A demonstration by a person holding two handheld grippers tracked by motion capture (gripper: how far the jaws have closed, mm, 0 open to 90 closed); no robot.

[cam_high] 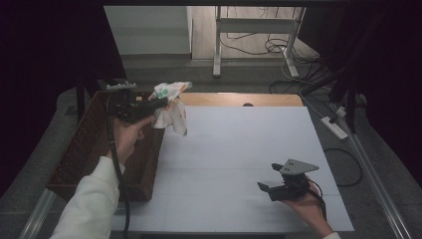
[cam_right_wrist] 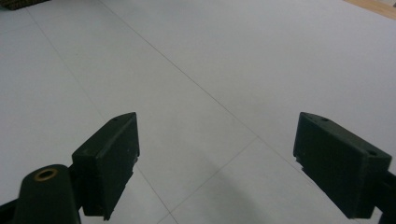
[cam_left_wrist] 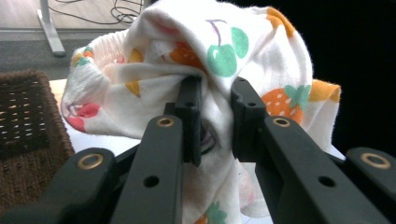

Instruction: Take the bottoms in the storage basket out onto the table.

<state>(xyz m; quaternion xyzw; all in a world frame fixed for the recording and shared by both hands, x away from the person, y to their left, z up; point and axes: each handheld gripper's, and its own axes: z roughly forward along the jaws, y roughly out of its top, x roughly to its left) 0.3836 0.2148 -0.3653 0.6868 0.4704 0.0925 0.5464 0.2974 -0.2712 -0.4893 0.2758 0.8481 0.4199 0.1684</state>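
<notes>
While clamped in the left gripper [cam_high: 158,103], hung clear of the table at upper left of the high view: a white cloth [cam_high: 171,107] printed with fruit (cherries, strawberries, orange pieces). Gripped by a bunched fold, jaws drawn close together on it, the rest drooping below the pads. Seen bulging above and around both black jaws in the left gripper view, cloth [cam_left_wrist: 219,60] pinched in the narrow gap between them. Held just past the right rim of a dark woven basket [cam_high: 89,149], over the near edge of the white table sheet [cam_high: 239,149] rather than over the basket's opening.

Stood the basket along the left side of the high view, long and brown, its inside in shadow; contents impossible to tell from that angle. Caught again at the left edge of the left gripper view as a patch of brown weave [cam_left_wrist: 28,121].

Rested low at lower right of the high view: the right gripper [cam_high: 271,178], jaws spread wide apart, nothing between them. Confirmed in the right gripper view, the two pads [cam_right_wrist: 112,158] far apart over bare white sheet.
</notes>
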